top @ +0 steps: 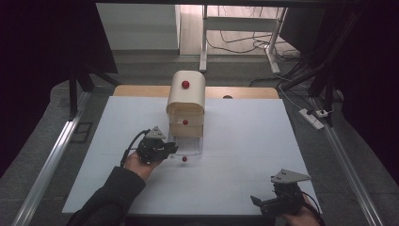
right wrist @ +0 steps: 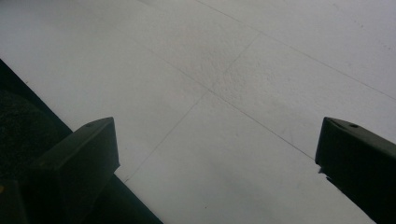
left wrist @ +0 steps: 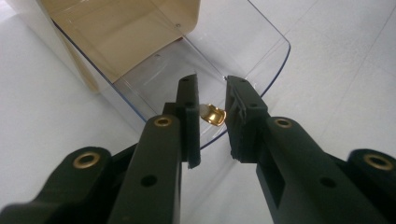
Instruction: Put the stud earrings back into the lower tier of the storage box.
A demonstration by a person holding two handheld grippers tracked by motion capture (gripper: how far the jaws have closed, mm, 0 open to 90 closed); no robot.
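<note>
A small beige cabinet [top: 186, 96] with a rounded top and red knobs stands at the middle of the white table. Its lowest drawer, a clear plastic drawer [top: 197, 143], is pulled out toward me, and its red knob [top: 184, 159] is at the front. My left gripper [top: 172, 149] reaches in from the drawer's left side. Seen from the left gripper view, my left gripper [left wrist: 212, 80] is shut on a small gold object [left wrist: 214, 115] above the clear drawer's [left wrist: 261, 51] curved front wall. My right gripper [top: 258, 201] rests near the table's front right, and there my right gripper [right wrist: 217, 126] is wide open with nothing between its jaws.
The white table top [top: 244, 141] has bare room to the right of the cabinet and in front of the drawer. A wooden strip [top: 141, 90] runs along its back edge. The table's dark front edge [right wrist: 28, 116] lies close to the right gripper.
</note>
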